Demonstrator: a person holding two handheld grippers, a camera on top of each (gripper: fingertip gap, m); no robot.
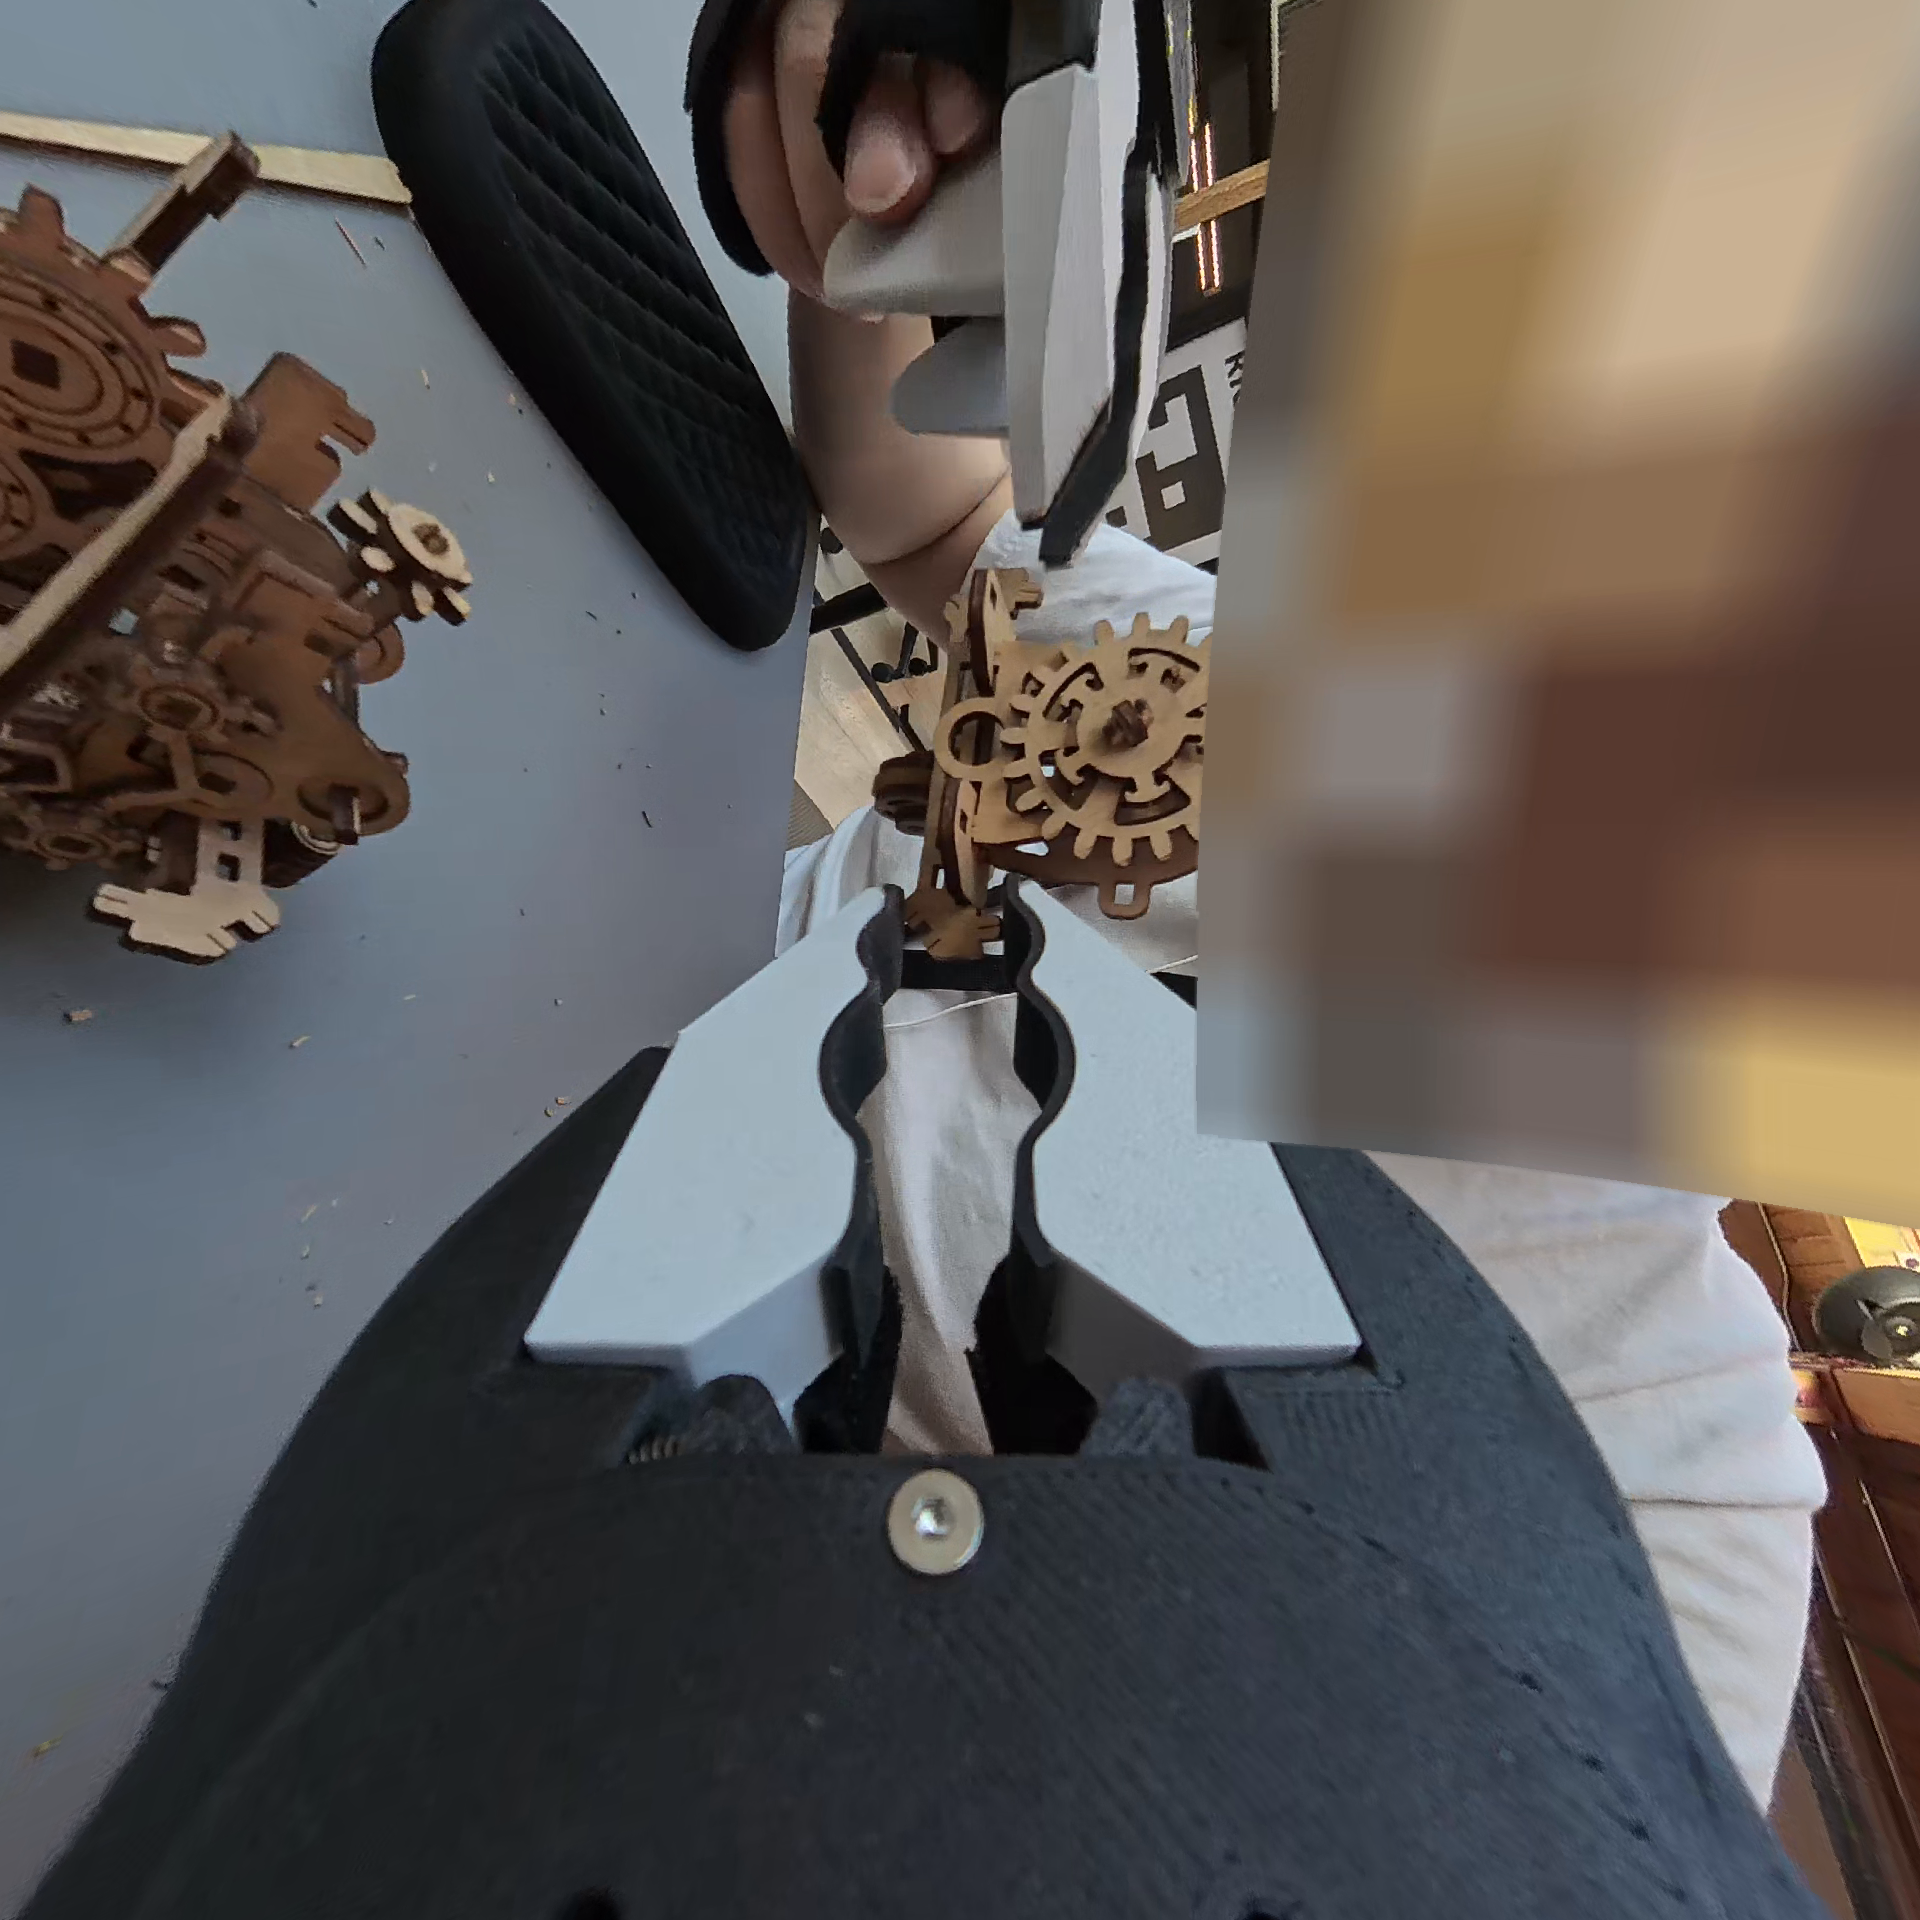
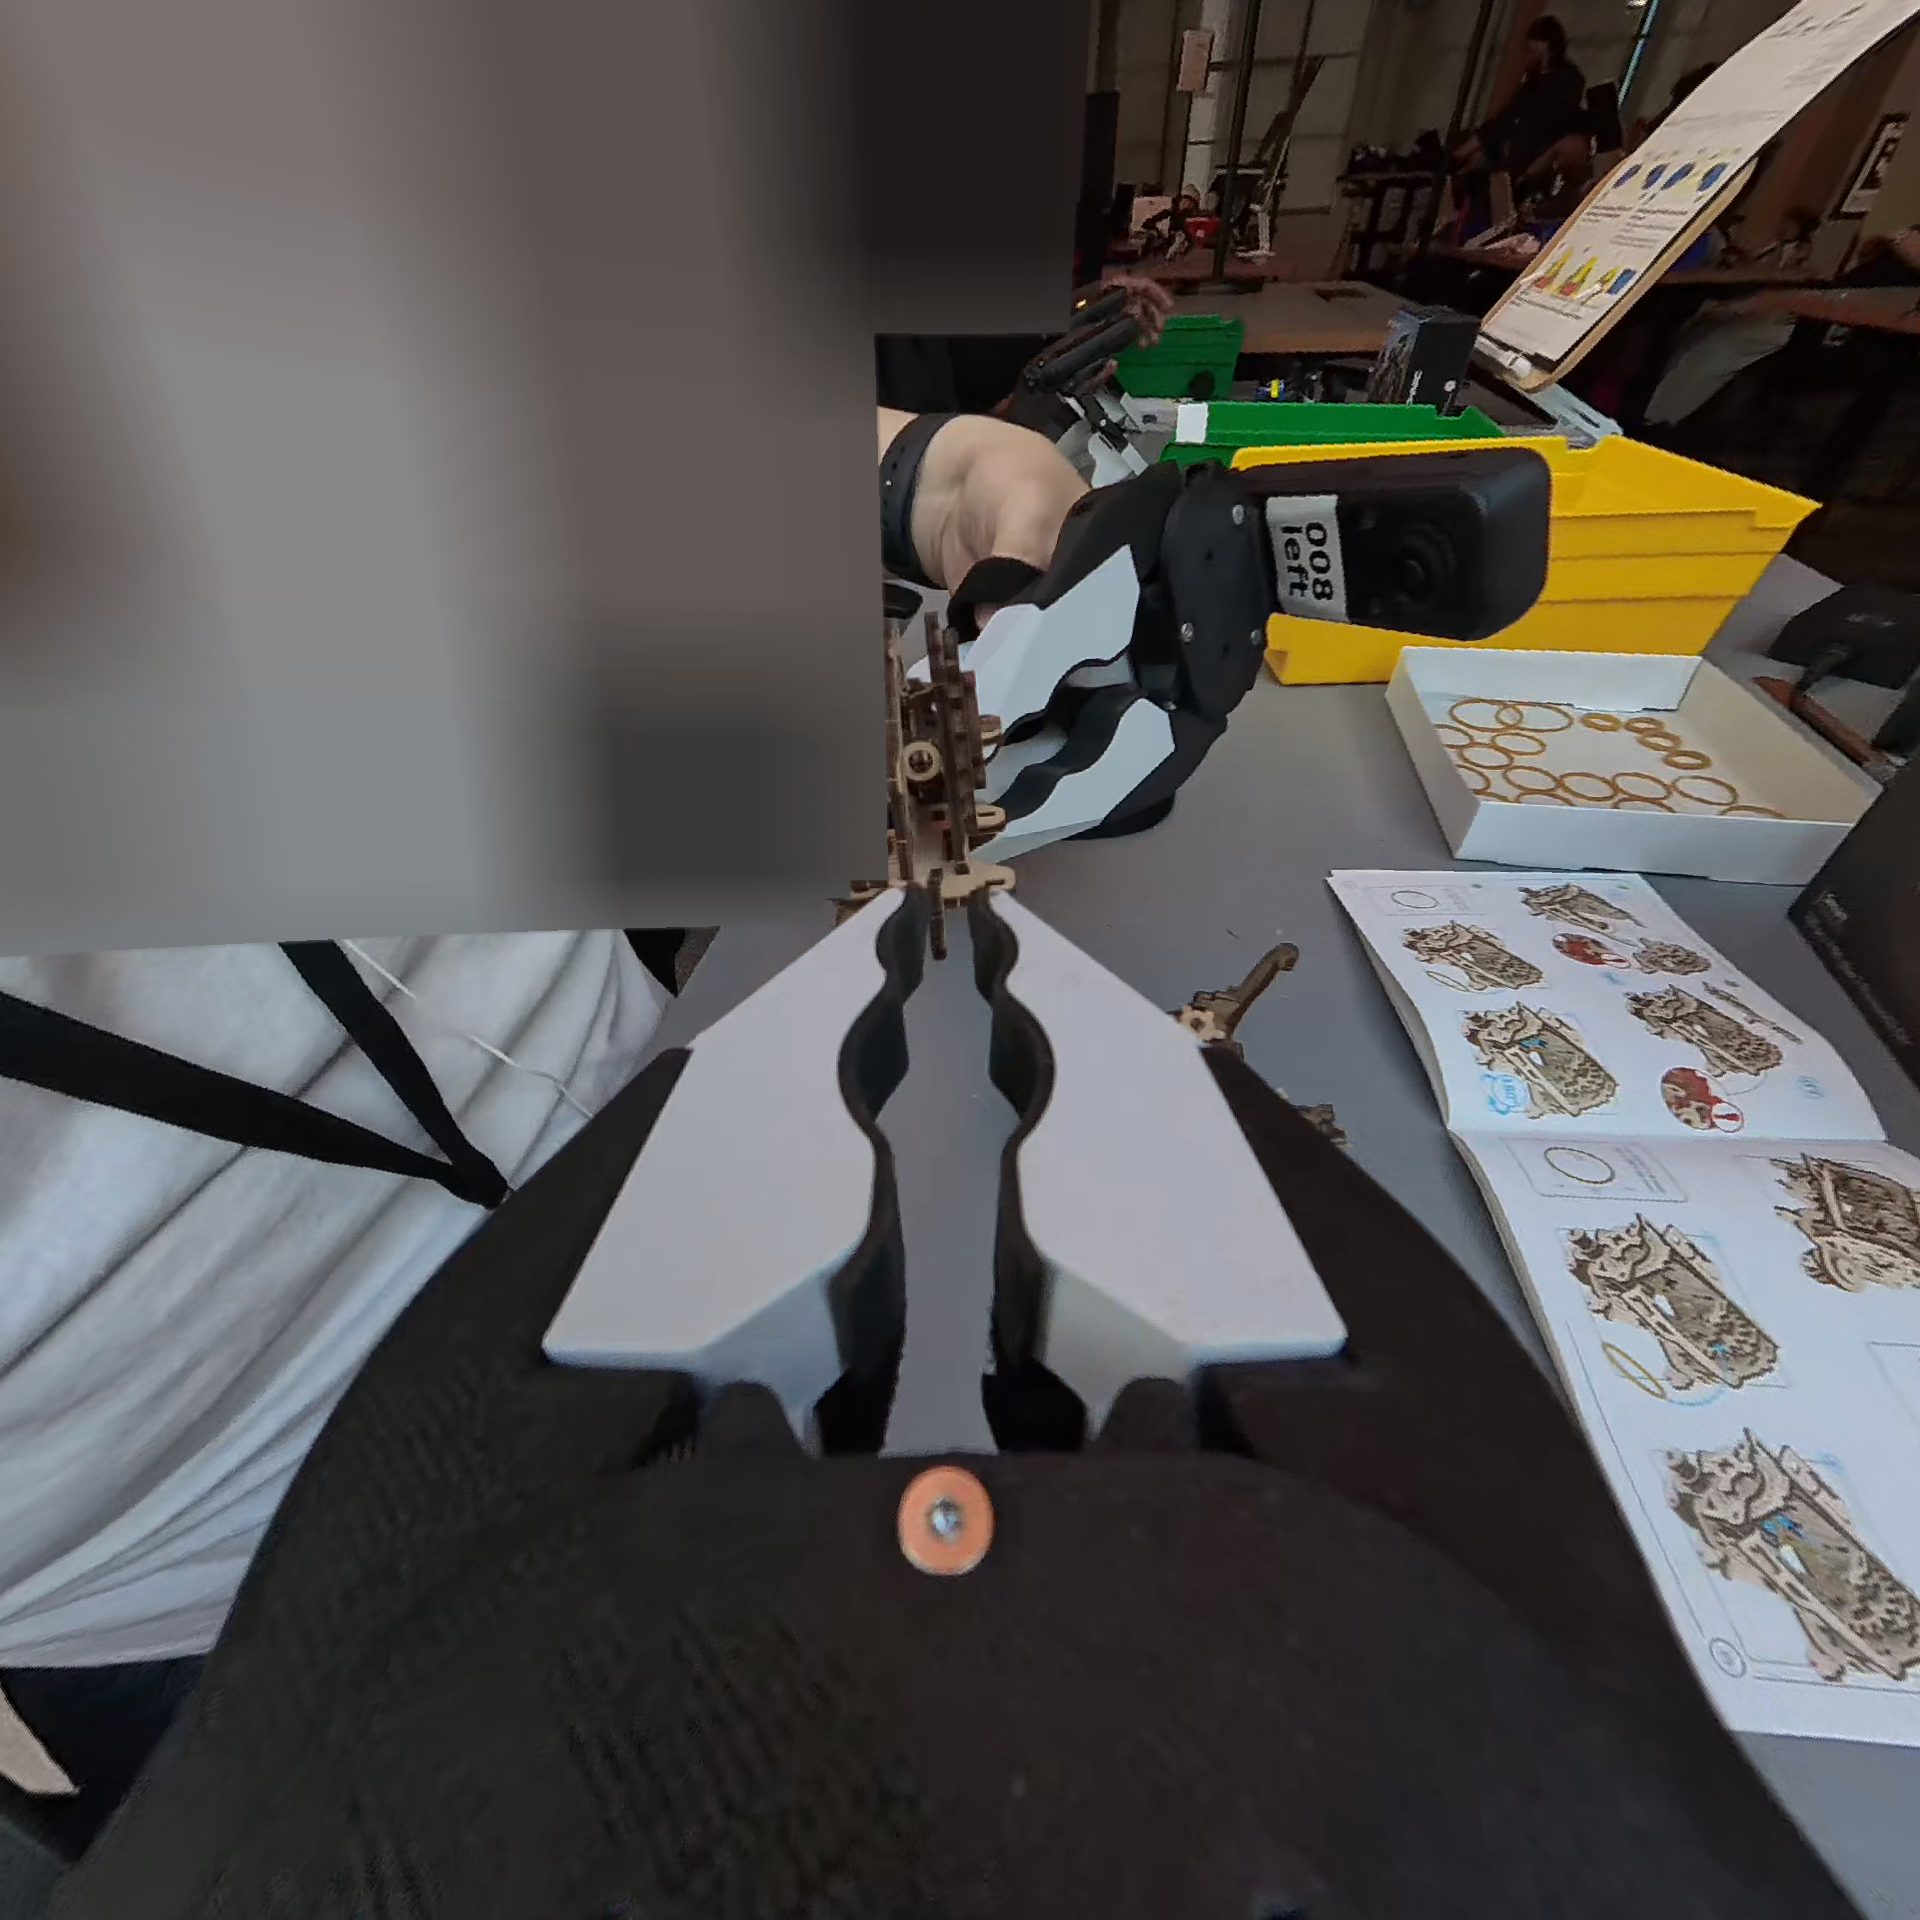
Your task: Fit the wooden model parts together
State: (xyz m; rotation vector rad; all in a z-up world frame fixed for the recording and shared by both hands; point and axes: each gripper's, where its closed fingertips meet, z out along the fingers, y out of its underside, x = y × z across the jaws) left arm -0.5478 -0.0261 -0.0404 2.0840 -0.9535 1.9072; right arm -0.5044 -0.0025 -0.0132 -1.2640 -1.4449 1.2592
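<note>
Your left hand-held gripper [image 1: 951,920] points toward your torso, its two grey fingers drawn close with only a narrow gap at the tips, pinching a thin piece between them. Your right hand-held gripper [image 2: 948,904] reaches forward from the opposite side, fingers likewise nearly together and nipping at the tips. The two sets of tips meet almost nose to nose. Your right hand [image 1: 831,156], in a black fingerless glove, wraps its handle; your left hand [image 2: 977,509] wears a dark wrist strap.

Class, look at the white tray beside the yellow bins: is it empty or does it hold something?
Not empty: the white tray holds scattered tan rings.
</note>
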